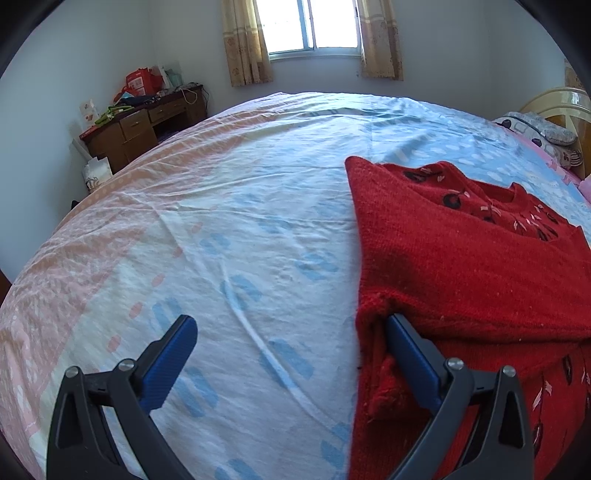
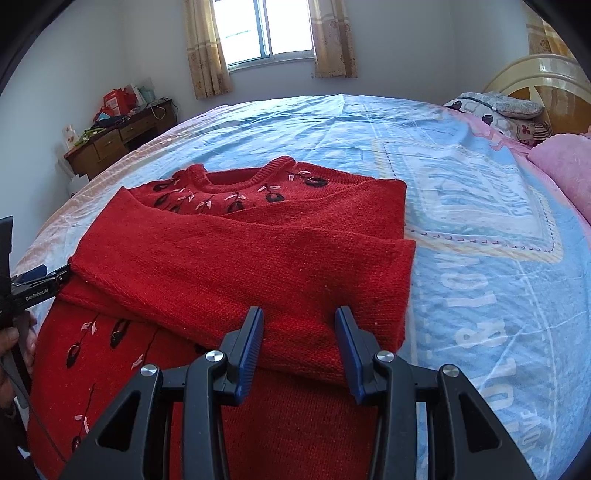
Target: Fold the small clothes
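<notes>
A red knit sweater [image 2: 240,258] with black and pink embroidered flowers lies flat on the bed, collar away from me and both sleeves folded across its front. My right gripper [image 2: 299,317] stands partly open just over the lower edge of the folded sleeve; the knit between its fingers lies flat and unpinched. My left gripper [image 1: 291,320] is wide open at the sweater's [image 1: 461,258] left side. Its right finger [image 1: 410,350] rests against the cloth edge under the folded sleeve, its left finger [image 1: 173,354] over bare sheet. The left gripper [image 2: 37,284] also shows at the right wrist view's left edge, held by a hand [image 2: 11,350].
The bed carries a pale sheet [image 1: 221,221] with blue and pink marks. Pillows [image 2: 498,110], a pink blanket [image 2: 565,166] and a headboard [image 2: 535,74] are at the far right. A cluttered brown desk [image 1: 144,125] stands in the far left corner, and a curtained window [image 1: 310,26] is behind the bed.
</notes>
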### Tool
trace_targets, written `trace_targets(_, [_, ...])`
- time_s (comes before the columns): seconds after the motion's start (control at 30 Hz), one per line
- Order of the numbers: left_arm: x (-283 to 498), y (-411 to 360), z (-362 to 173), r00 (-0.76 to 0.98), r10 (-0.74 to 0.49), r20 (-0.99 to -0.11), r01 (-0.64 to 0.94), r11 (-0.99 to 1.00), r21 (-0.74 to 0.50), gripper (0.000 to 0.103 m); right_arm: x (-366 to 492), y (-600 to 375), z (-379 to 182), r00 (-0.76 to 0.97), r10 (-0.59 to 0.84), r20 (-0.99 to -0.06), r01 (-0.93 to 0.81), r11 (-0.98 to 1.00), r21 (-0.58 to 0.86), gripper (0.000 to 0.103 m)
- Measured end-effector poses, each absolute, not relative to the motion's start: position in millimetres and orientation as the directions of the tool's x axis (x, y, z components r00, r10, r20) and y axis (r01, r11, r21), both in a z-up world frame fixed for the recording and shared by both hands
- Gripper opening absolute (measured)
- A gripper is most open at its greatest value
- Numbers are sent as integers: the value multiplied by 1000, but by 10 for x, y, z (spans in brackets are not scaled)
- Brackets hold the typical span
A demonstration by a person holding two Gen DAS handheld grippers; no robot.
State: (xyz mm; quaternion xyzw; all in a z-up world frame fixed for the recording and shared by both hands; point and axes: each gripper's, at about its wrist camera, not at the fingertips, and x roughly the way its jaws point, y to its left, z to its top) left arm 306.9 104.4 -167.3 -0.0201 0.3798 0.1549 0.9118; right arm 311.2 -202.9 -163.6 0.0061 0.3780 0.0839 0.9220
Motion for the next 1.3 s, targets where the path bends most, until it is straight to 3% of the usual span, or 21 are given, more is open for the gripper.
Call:
trace_targets(0.27, [2981,1082,-1656,681,227,-697,-285,958,33,103,3039,-2049,-1597,726,172,-666,-157,984,84,43])
trace_targets(0.73, [2584,963,-1562,704,121,-699,-175,985,-6,103,2636,-1906,-1446,757,153,-635,-167,985,38,57])
trace_targets(1.3, [2076,807,-1450,715,59,-696,-77,997,5,103,2237,-1884,-1638,666,147,-731,-138,988,73,58])
